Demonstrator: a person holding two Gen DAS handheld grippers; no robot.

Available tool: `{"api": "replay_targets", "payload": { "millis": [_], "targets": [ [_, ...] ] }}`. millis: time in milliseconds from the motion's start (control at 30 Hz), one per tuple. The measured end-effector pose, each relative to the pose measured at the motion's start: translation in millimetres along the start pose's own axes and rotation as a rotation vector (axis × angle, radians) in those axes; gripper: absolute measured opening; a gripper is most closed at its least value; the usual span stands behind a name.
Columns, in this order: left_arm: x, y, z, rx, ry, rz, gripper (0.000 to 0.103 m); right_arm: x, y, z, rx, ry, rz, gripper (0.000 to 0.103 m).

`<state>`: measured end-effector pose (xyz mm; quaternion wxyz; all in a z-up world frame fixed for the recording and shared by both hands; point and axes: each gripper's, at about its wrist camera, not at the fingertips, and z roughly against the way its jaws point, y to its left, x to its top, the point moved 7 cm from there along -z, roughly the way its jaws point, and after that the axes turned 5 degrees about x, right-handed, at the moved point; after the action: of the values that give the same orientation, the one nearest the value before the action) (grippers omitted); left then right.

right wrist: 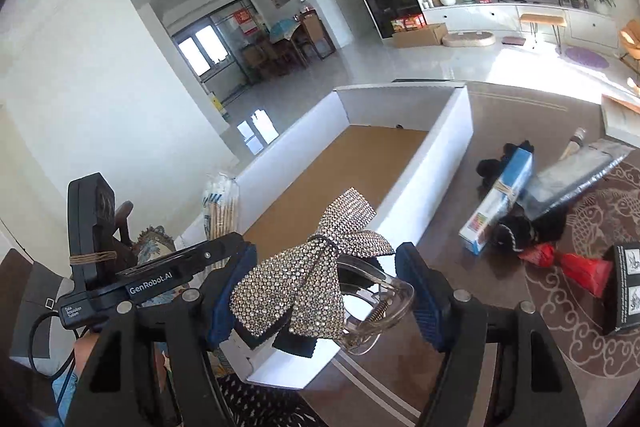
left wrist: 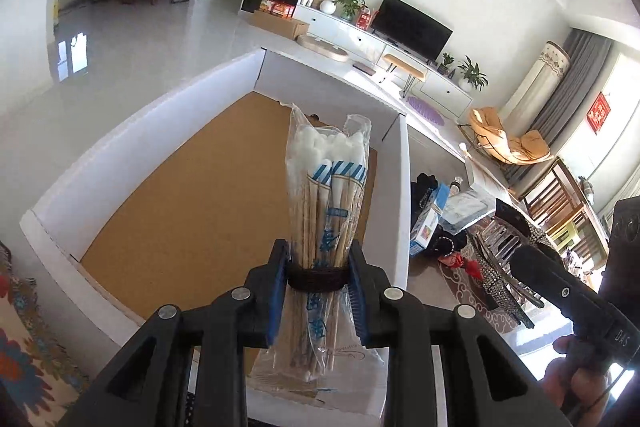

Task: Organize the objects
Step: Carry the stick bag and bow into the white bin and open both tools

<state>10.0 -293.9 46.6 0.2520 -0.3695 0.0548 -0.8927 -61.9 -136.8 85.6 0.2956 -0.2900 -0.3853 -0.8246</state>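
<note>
Starting on your left, your left gripper (left wrist: pixel 318 267) has its blue pads (left wrist: pixel 276 301) clamped on a clear bag of cotton swabs (left wrist: pixel 328 195), pinching it right where a dark band (left wrist: pixel 318 277) ties the wooden sticks together. The bag stands upright between the fingers, cotton tips up top, and it hangs over the near edge of the white box (left wrist: pixel 100 163), in front of the brown cardboard floor (left wrist: pixel 192 203) of that box. Moving across, the right wrist view catches the same bag (right wrist: pixel 222 203) poking up just beside the box's left wall (right wrist: pixel 280 155), with the body of your left gripper (right wrist: pixel 132 287) below it.

Now the middle: your right gripper (right wrist: pixel 326 291) holds a rhinestone bow hair clip (right wrist: pixel 320 263). Your left pad (right wrist: pixel 228 303) presses the bow's lower wing, while the right pad (right wrist: pixel 424 303) sits against the clear plastic claw (right wrist: pixel 380 311) — though I can't quite tell how firmly that side bites. The clip hovers over the near end of the box, above its front corner.

Over to your right, on the dark tabletop (right wrist: pixel 500 115), you've got a loose pile well apart from the box: a blue-and-white carton (right wrist: pixel 500 199), a silvery pouch (right wrist: pixel 576 175), black fabric (right wrist: pixel 516 231) and a red packet (right wrist: pixel 576 267).
</note>
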Motion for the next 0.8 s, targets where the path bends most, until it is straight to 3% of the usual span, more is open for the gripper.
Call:
{"api": "replay_targets", "payload": {
  "millis": [133,167,200,233,267,400,500,633,700,800],
  "targets": [
    [4.8,33.1,-20.4,0.102,0.047,0.004,0.029,6.8,34.0,-65.0,0.026,0.098,0.058,0.073],
    [4.2,41.9,-28.0,0.134,0.066,0.019,0.036,3.9,35.7,-81.9,0.019,0.141,0.057,0.075],
    [2.6,51.0,-34.9,0.169,0.089,0.038,0.055,1.2,35.8,-94.7,0.018,0.166,0.049,0.086],
    [0.3,58.3,-39.6,0.201,0.108,0.056,0.065,-0.7,34.3,-102.9,0.014,0.179,0.042,0.099],
    [-1.7,63.9,-40.1,0.228,0.111,0.071,0.077,-2.3,33.2,-105.1,0.012,0.181,0.038,0.101],
    [-8.4,55.6,-25.4,0.205,0.064,0.091,0.077,-6.2,21.0,-69.7,0.002,0.088,0.063,0.103],
    [-22.9,10.1,-11.8,0.075,0.071,0.037,0.077,-24.1,-18.4,-27.8,-0.116,0.03,0.106,0.103],
    [-68.1,-100.1,-10.0,-0.135,0.177,-0.171,0.082,-77.1,-104.7,21.2,-0.338,0.06,0.084,0.103],
    [-96.5,-147.6,-21.6,-0.16,0.228,-0.261,0.087,-107.0,-149.9,45.7,-0.443,0.099,0.052,0.103],
    [-140.7,-200.2,-60.4,-0.137,0.312,-0.365,0.087,-142.1,-206.2,83.0,-0.588,0.151,0.019,0.103]
  ]
}}
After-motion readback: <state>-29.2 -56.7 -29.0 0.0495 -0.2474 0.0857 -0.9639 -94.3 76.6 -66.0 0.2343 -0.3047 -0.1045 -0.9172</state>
